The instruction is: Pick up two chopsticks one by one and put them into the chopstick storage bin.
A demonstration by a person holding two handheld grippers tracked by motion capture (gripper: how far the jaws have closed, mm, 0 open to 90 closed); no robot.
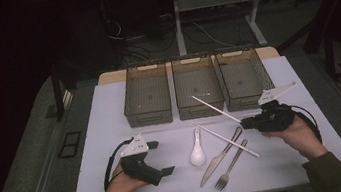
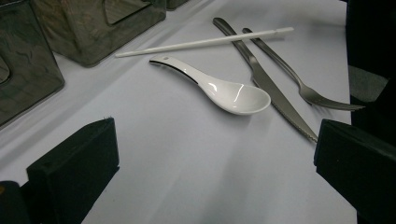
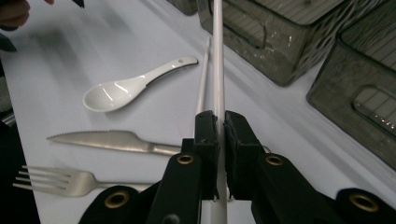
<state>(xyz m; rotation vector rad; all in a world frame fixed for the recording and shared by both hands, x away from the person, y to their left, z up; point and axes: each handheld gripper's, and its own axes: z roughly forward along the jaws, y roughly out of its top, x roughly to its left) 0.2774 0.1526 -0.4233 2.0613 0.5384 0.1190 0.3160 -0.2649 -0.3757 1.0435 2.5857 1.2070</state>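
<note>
White plastic, long and thin: one chopstick (image 3: 218, 56) is clamped between the jaws of the right claw (image 3: 218, 128), which hold it near one end. In the high view that chopstick (image 1: 216, 109) is lifted off the tabletop (image 1: 110, 114), slanting from the right claw (image 1: 244, 123) toward the far edge, its far tip over the front wall of the middle bin (image 1: 198, 89). The person's right hand (image 1: 299, 133) grips the tool near the right edge of the tabletop.

A second chopstick (image 1: 225, 139) lies flat on the tabletop, nearer the front edge, its near end crossing the handles of the knife (image 1: 220, 157) and the fork (image 1: 231, 166). The knife and fork lie side by side, slanted, close to the front edge. Just left of them lies a white spoon (image 1: 196, 149), its bowl toward the front edge.

Three grey bins stand in a row along the far edge: the left bin (image 1: 146, 95), the middle bin and the right bin (image 1: 245, 78).

The left claw (image 1: 162, 158) is held in the left hand (image 1: 122, 182) near the front-left corner, its jaws standing wide apart with nothing between them; the left gripper view looks past them at the spoon (image 2: 219, 87).
</note>
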